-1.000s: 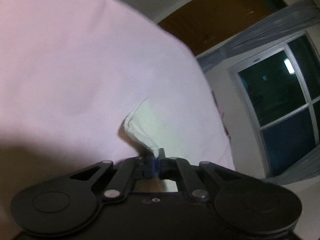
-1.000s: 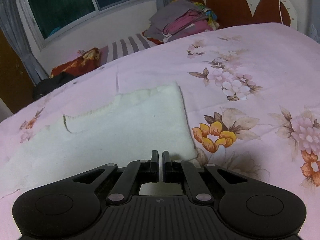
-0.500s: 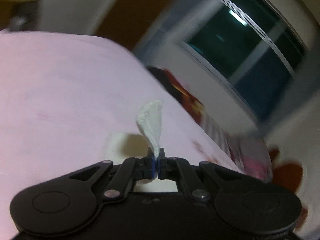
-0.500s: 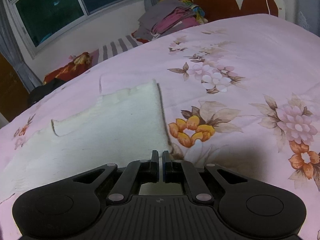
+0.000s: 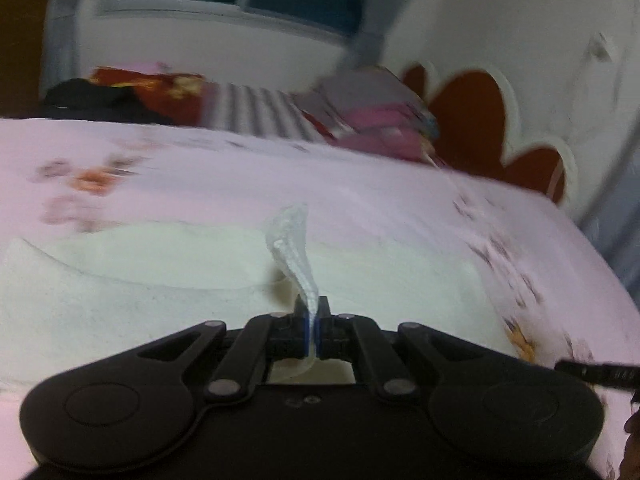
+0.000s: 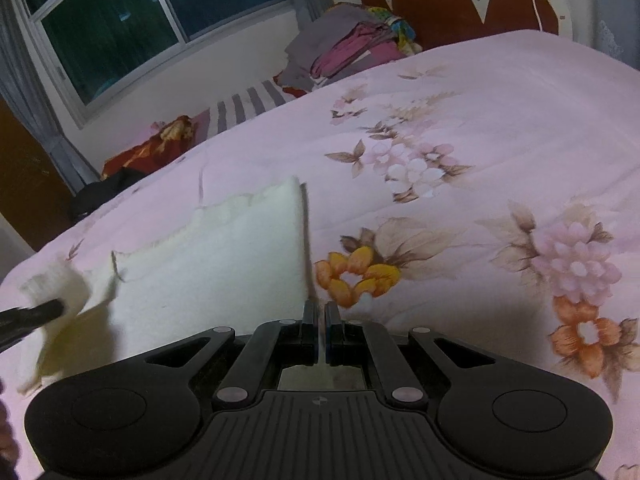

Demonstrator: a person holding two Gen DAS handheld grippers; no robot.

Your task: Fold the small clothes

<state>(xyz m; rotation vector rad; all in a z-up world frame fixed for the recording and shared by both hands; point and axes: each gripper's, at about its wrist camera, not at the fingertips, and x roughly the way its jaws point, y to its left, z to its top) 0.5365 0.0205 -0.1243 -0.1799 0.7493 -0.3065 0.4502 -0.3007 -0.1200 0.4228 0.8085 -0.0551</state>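
We see a cream garment (image 6: pixel 224 276) of soft, fuzzy cloth, matt, with a rough ragged edge. Under it the bedspread (image 6: pixel 500 112) is smooth pink cloth with printed flowers, also matt. The left gripper (image 5: pixel 312 320) and the right gripper (image 6: pixel 321 320) look like black matt plastic, with small shiny metal pins at the joints; the right one has a ribbed top. The headboard (image 6: pixel 436 4) looks smooth and a little glossy, brown with a white border. The window (image 6: pixel 120 20) has dark shiny glass.
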